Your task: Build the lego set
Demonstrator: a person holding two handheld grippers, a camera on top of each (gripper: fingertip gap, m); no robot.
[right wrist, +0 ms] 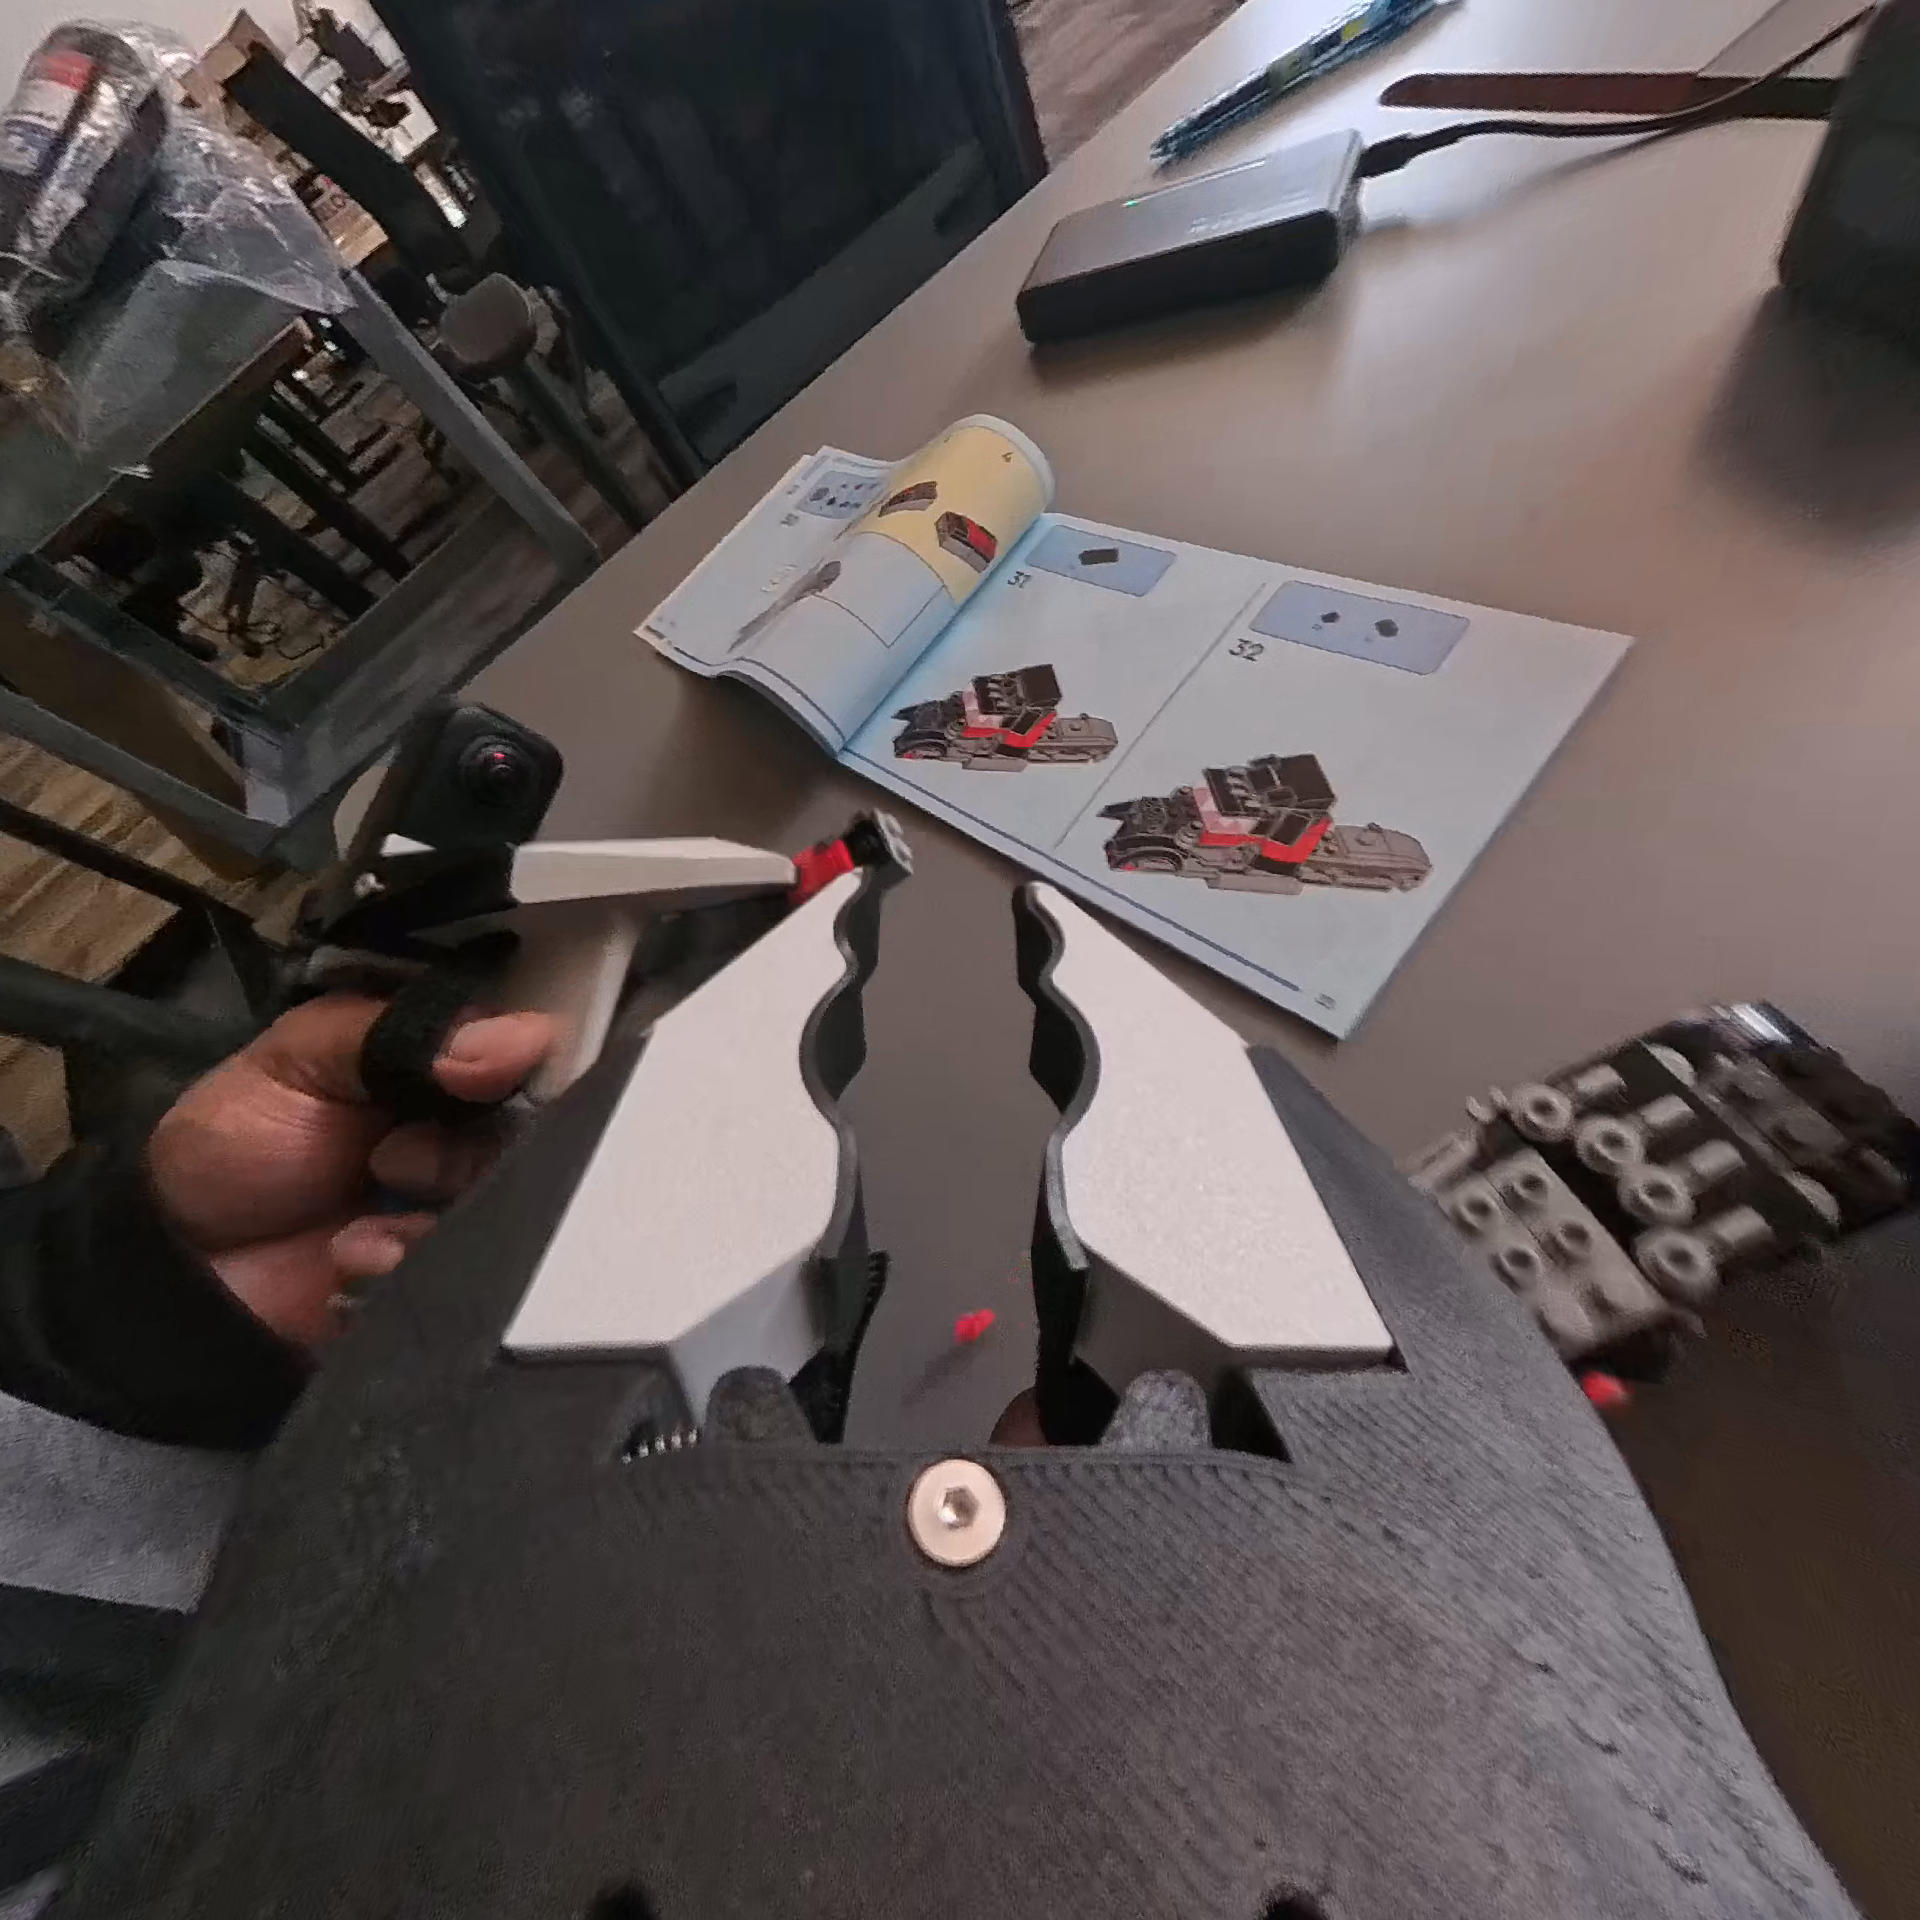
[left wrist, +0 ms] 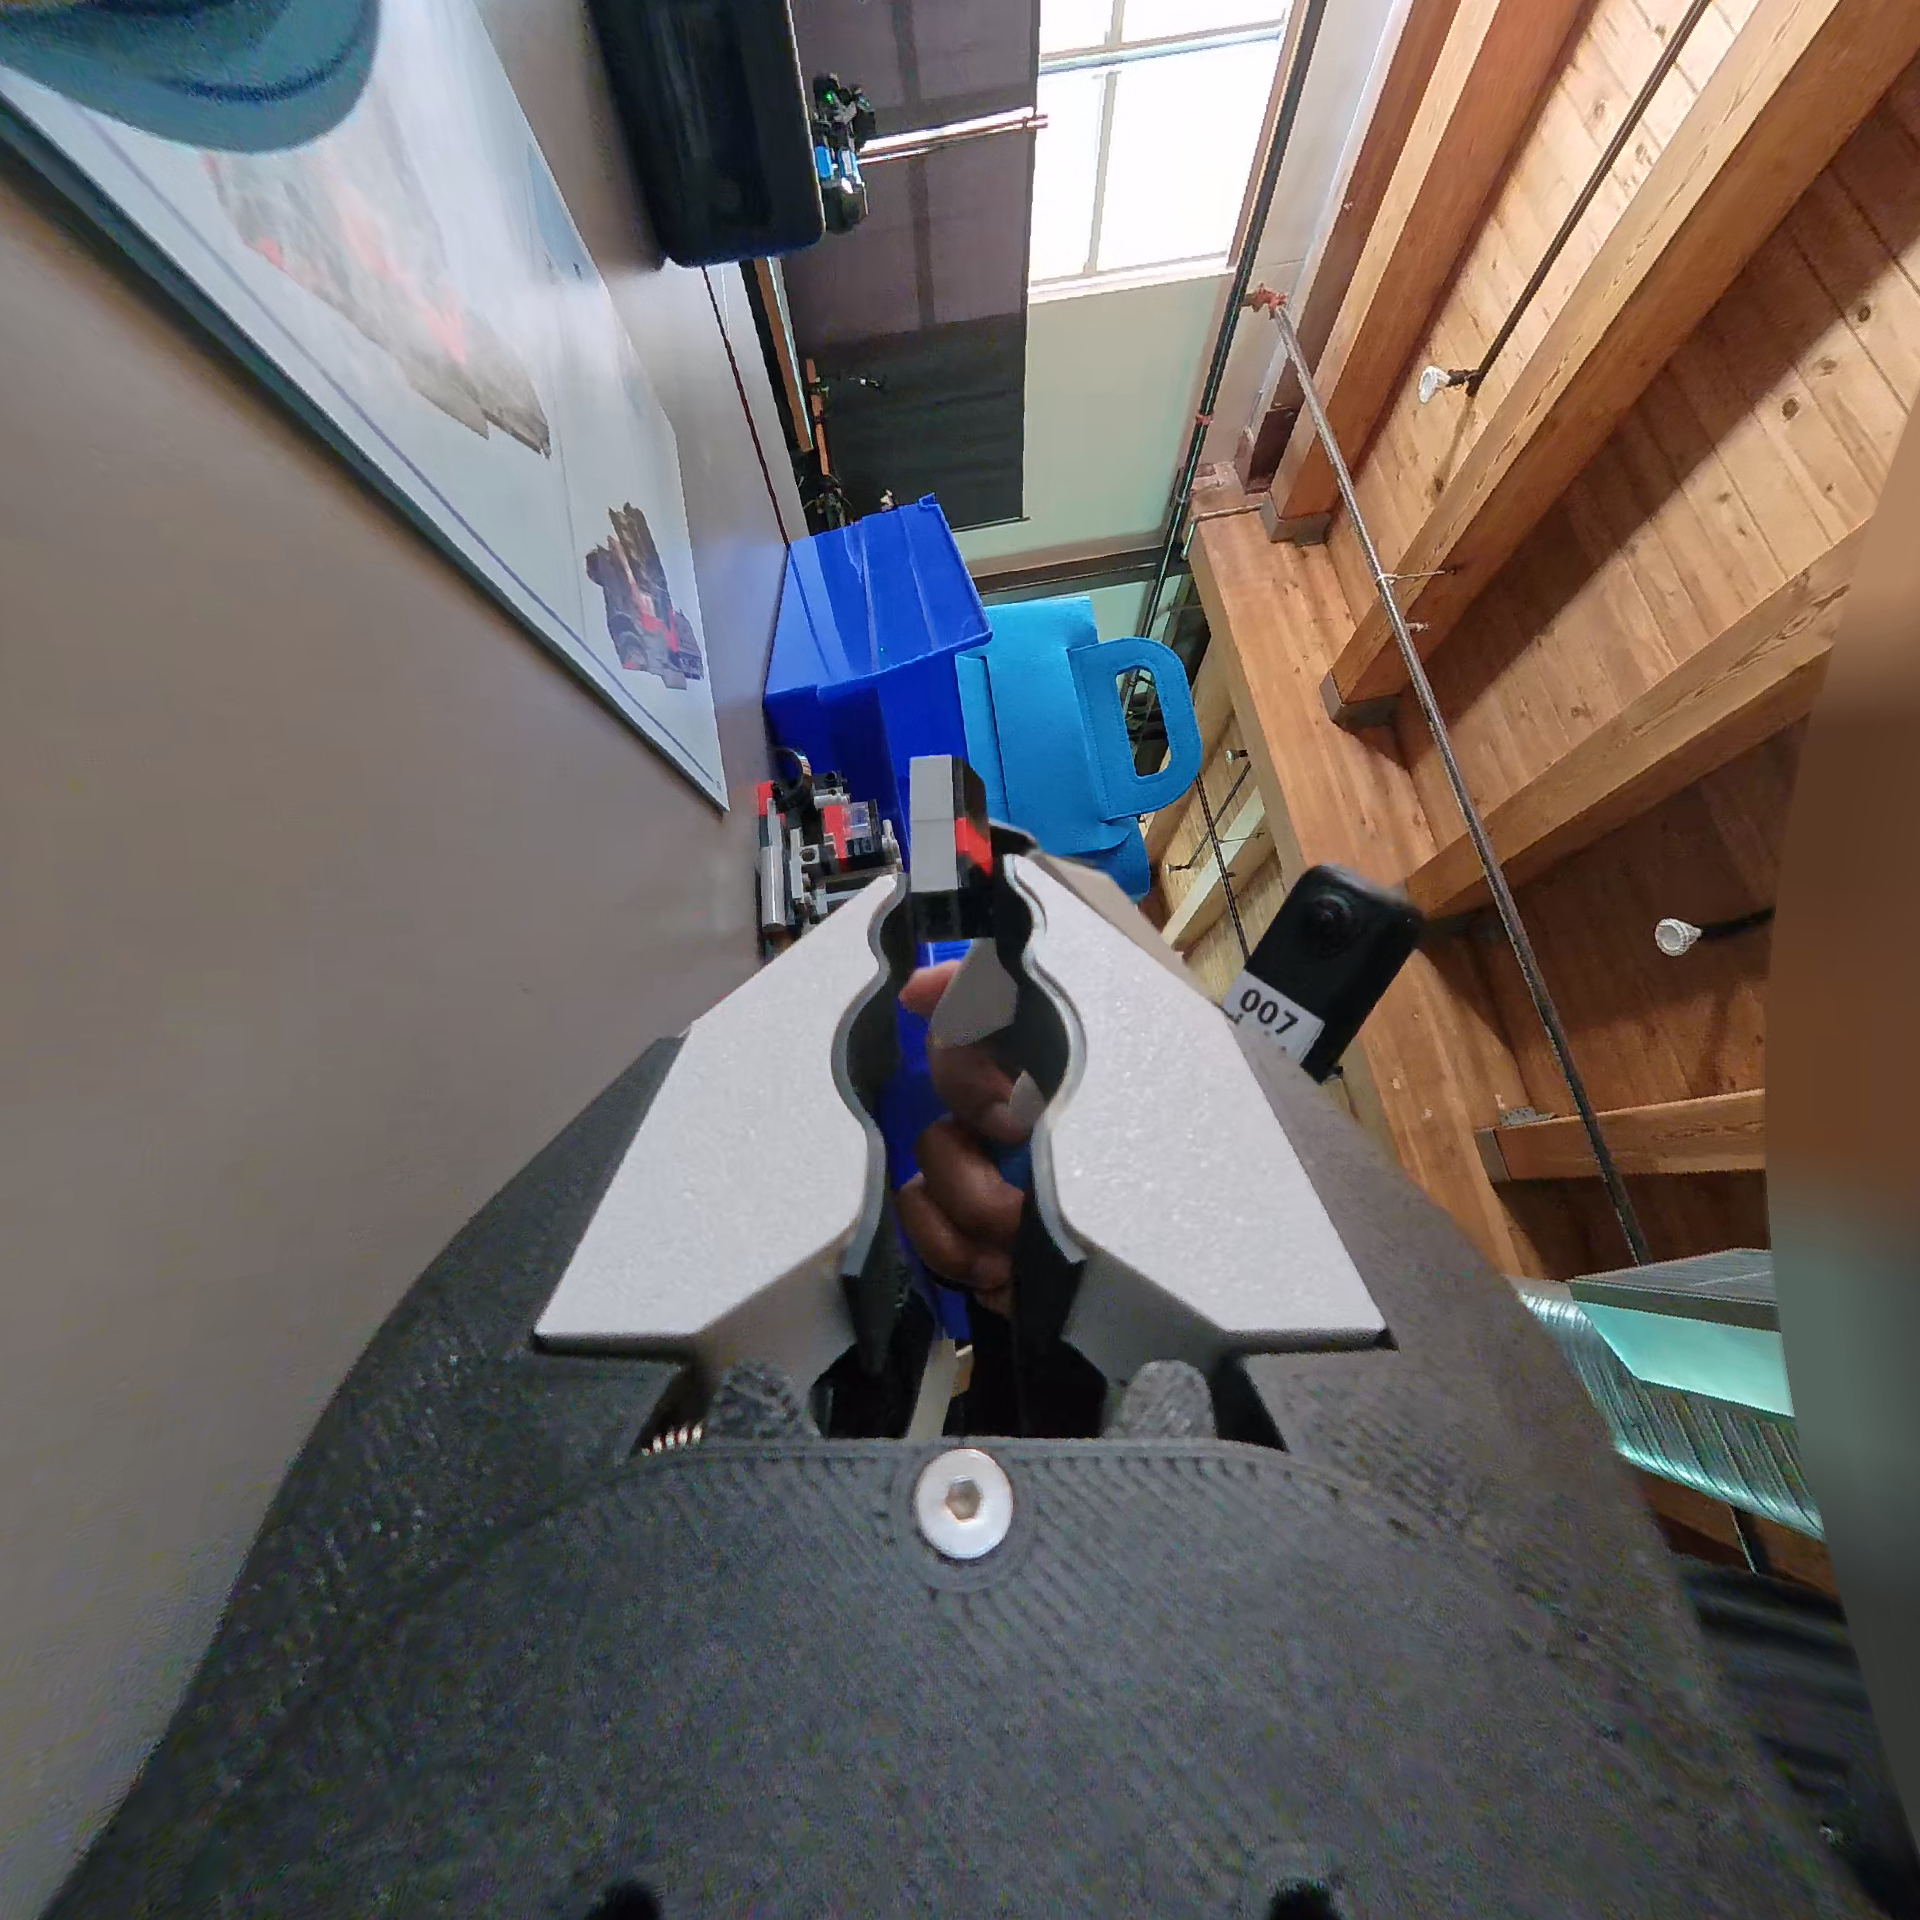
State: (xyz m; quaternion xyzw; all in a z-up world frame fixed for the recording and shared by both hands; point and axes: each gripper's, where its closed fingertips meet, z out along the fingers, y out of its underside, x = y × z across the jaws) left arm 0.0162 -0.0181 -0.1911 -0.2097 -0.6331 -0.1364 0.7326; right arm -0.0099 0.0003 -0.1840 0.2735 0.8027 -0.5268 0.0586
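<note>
My left gripper (left wrist: pixel 948 871) is shut on a small grey, red and black lego sub-assembly (left wrist: pixel 943 831) and holds it in the air. In the right wrist view it comes in from the left (right wrist: pixel 821 862), with the sub-assembly (right wrist: pixel 860 844) just beyond my right gripper's left fingertip. My right gripper (right wrist: pixel 940 894) is open and empty above the table. The dark grey and black lego vehicle (right wrist: pixel 1621 1174) sits on the table to its right, blurred. It also shows in the left wrist view (left wrist: pixel 821 862). A tiny red piece (right wrist: pixel 971 1323) lies on the table between my right fingers.
The open instruction booklet (right wrist: pixel 1143 707) lies ahead on the brown table (right wrist: pixel 1455 436). Farther back are a black power bank (right wrist: pixel 1184 239), a pen (right wrist: pixel 1278 73) and a dark bag (right wrist: pixel 1860 156). A blue bin (left wrist: pixel 883 644) stands behind the vehicle. Left and right tips are no more than a few centimetres apart.
</note>
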